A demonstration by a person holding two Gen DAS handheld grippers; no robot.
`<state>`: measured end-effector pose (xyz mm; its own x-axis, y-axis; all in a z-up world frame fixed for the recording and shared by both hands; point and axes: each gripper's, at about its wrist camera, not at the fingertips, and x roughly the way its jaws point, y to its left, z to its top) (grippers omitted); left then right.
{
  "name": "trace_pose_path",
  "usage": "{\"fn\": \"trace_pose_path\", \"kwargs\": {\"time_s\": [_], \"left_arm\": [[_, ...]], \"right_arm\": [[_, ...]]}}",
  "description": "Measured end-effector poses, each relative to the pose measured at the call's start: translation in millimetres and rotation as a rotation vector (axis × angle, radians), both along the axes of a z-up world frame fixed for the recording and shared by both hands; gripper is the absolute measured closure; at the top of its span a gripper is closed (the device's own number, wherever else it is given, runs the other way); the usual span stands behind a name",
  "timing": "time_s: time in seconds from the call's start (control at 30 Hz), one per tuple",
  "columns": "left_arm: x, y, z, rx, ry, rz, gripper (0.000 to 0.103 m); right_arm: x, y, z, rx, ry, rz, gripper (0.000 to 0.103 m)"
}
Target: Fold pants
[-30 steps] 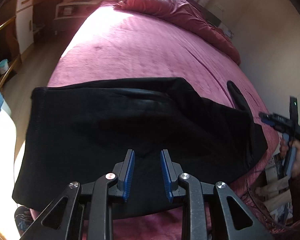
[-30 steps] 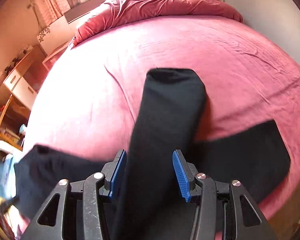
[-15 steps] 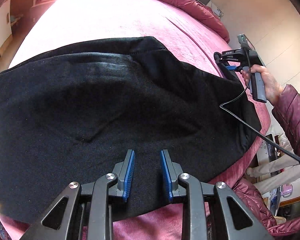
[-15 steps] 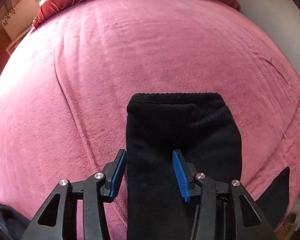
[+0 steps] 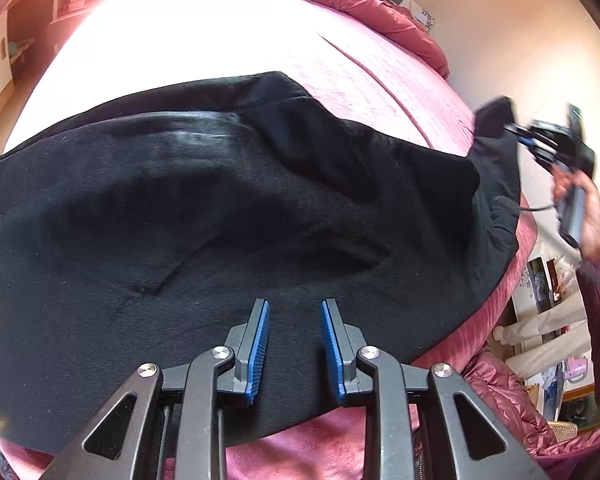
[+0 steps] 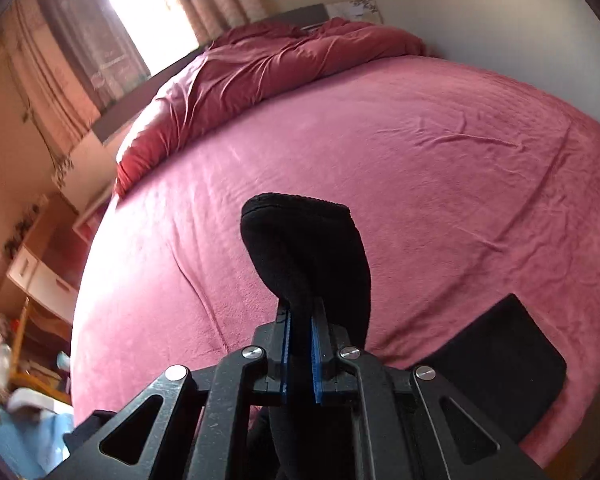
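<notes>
Over the broad upper part of the black fleece pants (image 5: 220, 216), which are spread on the pink plush bedspread (image 5: 364, 76), the black-and-blue left gripper (image 5: 294, 344) is held with its jaws parted and nothing between them, as half a second ago. To the right, the black-and-blue right gripper (image 6: 299, 354), wide apart half a second ago, is now clamped on the pants' leg end (image 6: 312, 256), which is raised off the bedspread. A fold of the leg is probably being started.
</notes>
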<state>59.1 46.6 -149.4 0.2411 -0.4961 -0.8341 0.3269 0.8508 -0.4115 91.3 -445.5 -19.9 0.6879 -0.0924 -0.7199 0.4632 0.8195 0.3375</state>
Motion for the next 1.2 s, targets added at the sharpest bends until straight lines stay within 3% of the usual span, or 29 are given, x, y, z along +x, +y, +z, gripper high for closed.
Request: {"fn": "trace_pose_path", "kwargs": {"time_s": [0.1,0.2,0.47,0.57,0.87,0.93,1.0,1.1,1.2], "left_arm": [[-2,-8,2,0.001,-0.009,-0.022,0.076],[-6,-16,4,0.004,-0.013,-0.045,0.076],[-8,-36,3,0.049,-0.010,-0.085,0.076],[-9,-44,3,0.063,-0.011,-0.096,0.076],[-8,-72,0,0.090,-0.014,-0.124,0.076],[-9,-76,-1,0.088,-0.016,-0.124,0.076],[-11,-76,-2,0.087,-0.015,-0.125,0.076],[-12,-79,-1,0.086,-0.019,-0.126,0.076],[-12,-80,-4,0.088,-0.017,-0.120,0.076]], "right_arm": [[-53,-41,5,0.041,-0.046,-0.098,0.096],[-98,-75,-13,0.087,-0.037,-0.186,0.096],[-158,-135,-121,0.278,0.056,-0.345,0.097],[-167,-139,-138,0.310,0.056,-0.351,0.096],[-172,-158,-122,0.316,0.001,-0.398,0.078],[-169,-162,-118,0.305,0.007,-0.411,0.078],[-167,-162,-113,0.291,0.009,-0.409,0.088],[-167,-160,-103,0.240,0.009,-0.400,0.091],[-173,-163,-113,0.239,0.056,-0.437,0.091]]}}
